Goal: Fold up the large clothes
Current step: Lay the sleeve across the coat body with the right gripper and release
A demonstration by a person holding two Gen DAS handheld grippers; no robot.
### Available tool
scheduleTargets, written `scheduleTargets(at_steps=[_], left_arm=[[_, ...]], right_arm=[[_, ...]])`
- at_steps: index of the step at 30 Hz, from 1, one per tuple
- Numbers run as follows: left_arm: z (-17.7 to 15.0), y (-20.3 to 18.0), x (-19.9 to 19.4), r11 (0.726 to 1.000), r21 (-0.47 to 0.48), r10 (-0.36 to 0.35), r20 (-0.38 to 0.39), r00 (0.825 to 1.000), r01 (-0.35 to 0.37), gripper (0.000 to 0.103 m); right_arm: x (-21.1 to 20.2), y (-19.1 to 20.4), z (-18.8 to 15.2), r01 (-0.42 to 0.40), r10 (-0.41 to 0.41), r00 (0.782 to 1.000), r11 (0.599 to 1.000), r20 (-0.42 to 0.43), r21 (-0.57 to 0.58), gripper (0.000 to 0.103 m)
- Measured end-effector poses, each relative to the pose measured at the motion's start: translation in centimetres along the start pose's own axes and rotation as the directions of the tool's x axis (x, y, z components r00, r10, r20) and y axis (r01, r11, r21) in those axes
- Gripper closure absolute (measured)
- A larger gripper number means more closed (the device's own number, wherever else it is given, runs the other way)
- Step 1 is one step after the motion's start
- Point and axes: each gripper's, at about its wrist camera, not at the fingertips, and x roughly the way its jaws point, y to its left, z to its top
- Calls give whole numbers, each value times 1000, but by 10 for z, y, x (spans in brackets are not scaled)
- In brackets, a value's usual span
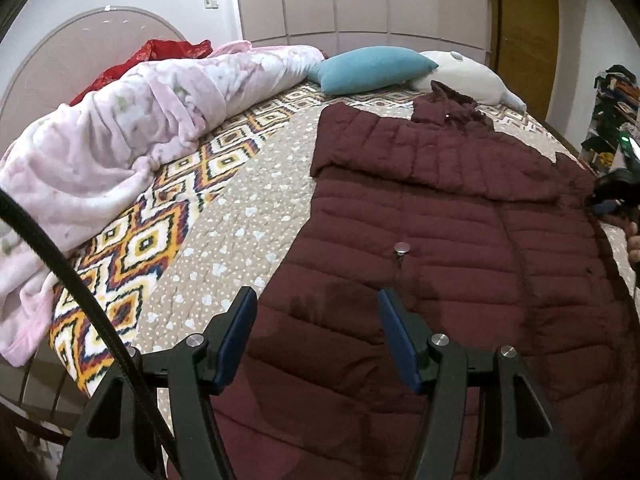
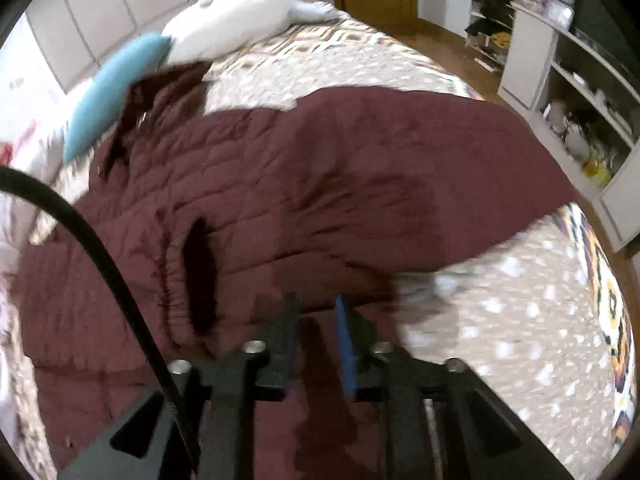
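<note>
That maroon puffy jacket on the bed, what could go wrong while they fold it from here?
The jacket is thick and quilted, so a fold may spring back open. The left gripper hovers open over it near a metal snap, which could catch a finger. The right gripper, blurred, seems to pinch only a little fabric, which might slip out.

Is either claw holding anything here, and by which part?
Left claw: open, nothing held above the maroon jacket. Right claw: jacket fabric sits between its jaws, but grip unclear.
</note>
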Motion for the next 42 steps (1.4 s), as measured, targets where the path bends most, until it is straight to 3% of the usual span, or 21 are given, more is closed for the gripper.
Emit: scheduleTargets(at_steps=[1, 2, 5, 8, 11, 13, 21, 22, 23, 25, 26, 27, 29, 30, 31, 34, 36, 38, 40, 42], left_arm=[[0, -2, -1, 1000, -2, -8, -4, 1000, 8, 41], [-1, -4, 0, 1000, -8, -20, -12, 1000, 20, 41], [-2, -10, 2, 999, -14, -40, -39, 998, 39, 41], [-3, -21, 5, 999, 3, -41, -58, 997, 42, 41], [-3, -31, 6, 999, 34, -26, -68, 997, 29, 41], [-1, -36, 8, 999, 47, -16, -77, 997, 20, 41], [7, -45, 23, 999, 39, 26, -138, 990, -21, 41], [7, -46, 25, 999, 43, 32, -141, 989, -27, 41], [8, -47, 26, 998, 46, 36, -143, 989, -29, 41], [8, -49, 26, 998, 50, 33, -144, 989, -26, 41], [8, -50, 26, 998, 54, 31, -143, 989, -23, 41], [8, -51, 25, 998, 58, 28, -140, 990, -20, 41], [7, -52, 21, 998, 65, 22, -130, 991, -13, 41], [7, -51, 19, 998, 64, 18, -126, 992, -10, 41], [7, -50, 17, 998, 61, 13, -119, 993, -6, 41], [6, -44, 7, 999, 41, -3, -99, 995, 7, 41], [5, -36, -4, 1000, 23, -13, -77, 997, 14, 41], [4, -29, -13, 1000, 9, -16, -56, 998, 16, 41], [2, -20, -23, 1000, -9, -20, -36, 999, 19, 41], [1, -12, -31, 999, -25, -23, -23, 999, 23, 41]], right_arm=[[-6, -15, -1, -1, 1, 1000, 1000, 14, 21, 60], [-12, -34, -1, 5, -6, 1000, 999, 28, 48, 57], [-15, -98, -4, 9, -14, 999, 987, 32, 159, 57], [-9, -165, -8, -15, 5, 999, 950, 35, 313, 57], [-1, -220, -8, -88, 63, 996, 886, 70, 456, 57], [8, -248, -2, -175, 129, 984, 823, 122, 541, 57], [44, -300, 36, -310, 204, 951, 650, 234, 694, 57], [45, -301, 42, -308, 202, 951, 644, 233, 700, 59], [46, -301, 48, -298, 193, 954, 646, 227, 702, 74], [44, -298, 61, -278, 186, 961, 673, 207, 686, 93], [42, -303, 64, -275, 182, 961, 685, 207, 675, 94], [32, -298, 70, -265, 162, 963, 713, 215, 649, 94], [0, -276, 80, -226, 103, 963, 815, 250, 534, 95], [-25, -248, 88, -180, 63, 960, 887, 274, 426, 95], [-42, -222, 93, -147, 44, 953, 931, 298, 334, 95], [-93, -125, 93, -68, 53, 923, 997, 382, 27, 96], [-114, -58, 75, -47, 116, 908, 983, 402, -176, 96], [-122, 8, 43, -39, 191, 907, 926, 374, -376, 96], [-111, 79, -9, -29, 238, 928, 812, 285, -584, 95], [-90, 122, -54, -46, 245, 951, 714, 188, -698, 94]])
